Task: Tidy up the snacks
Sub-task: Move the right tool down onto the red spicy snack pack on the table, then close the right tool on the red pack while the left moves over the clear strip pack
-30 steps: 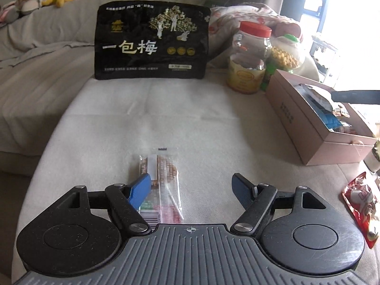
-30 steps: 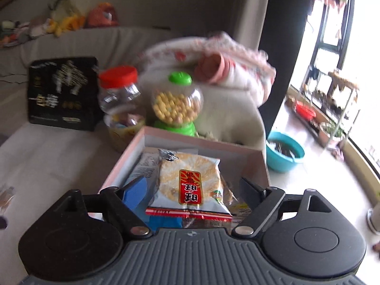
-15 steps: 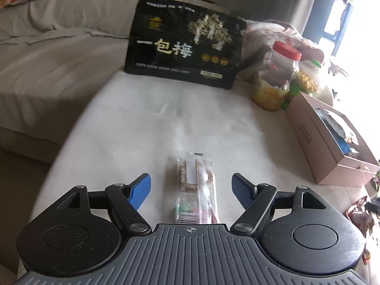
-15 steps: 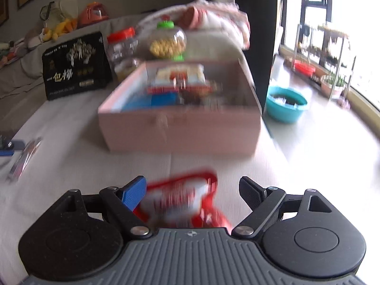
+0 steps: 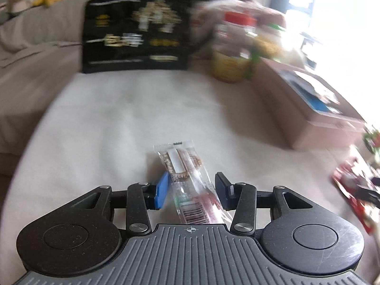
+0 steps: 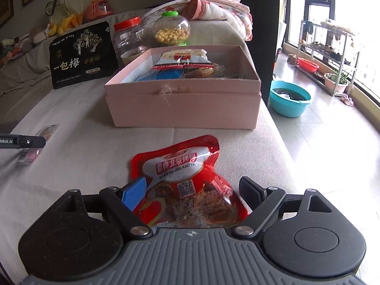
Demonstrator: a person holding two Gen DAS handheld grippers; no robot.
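Left gripper: the left gripper has just been closing; its blue pads flank a clear-wrapped snack bar, the left pad touching the wrapper's edge, the right pad just beside it, so a firm clamp cannot be confirmed.
Snack bar: lies lengthwise on the pale cushioned surface, barcode end nearest the camera.
Right gripper: the right gripper stands with jaws apart, either side of a red snack pouch; neither pad presses on it.
Red pouch: flat on the surface, just in front of the pink box.
Pink box: open-topped, already holding a rice-cracker packet and blue-wrapped items.
Behind the box: a black plum-snack bag stands upright beside a red-lidded jar and a green-capped candy jar.
Floor, right: a teal basin.
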